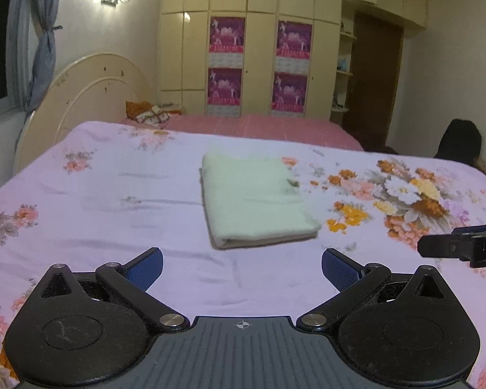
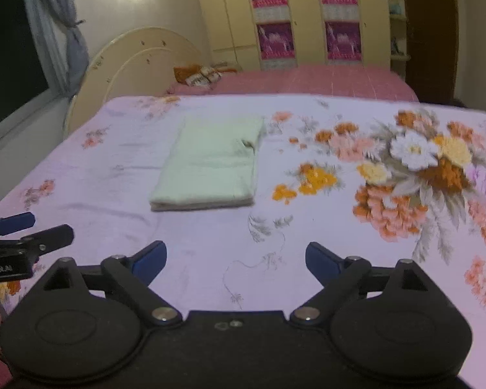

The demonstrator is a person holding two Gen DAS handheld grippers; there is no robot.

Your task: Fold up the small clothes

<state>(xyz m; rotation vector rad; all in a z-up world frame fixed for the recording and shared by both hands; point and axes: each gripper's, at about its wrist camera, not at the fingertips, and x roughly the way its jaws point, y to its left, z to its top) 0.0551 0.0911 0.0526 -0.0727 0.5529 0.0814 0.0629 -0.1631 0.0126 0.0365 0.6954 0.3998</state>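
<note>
Lying folded on the floral sheet [image 1: 113,178], the pale cloth [image 1: 252,201] (unobstructed) faces both wide-open, empty grippers [image 1: 242,270] [image 2: 236,264].

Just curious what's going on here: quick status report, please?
Left gripper open, empty. Right gripper open, empty. Green cloth folded flat on bedsheet, clear of both. Nothing in the way.

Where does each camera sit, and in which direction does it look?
Left wrist: sits on the left gripper, looks forward and down across the bedsheet at the folded cloth; its open jaws show, the right gripper at the edge.
Right wrist: sits on the right gripper, same direction; open jaws, left gripper at the edge.
Shared: cloth, bedsheet, wardrobe, headboard.
</note>
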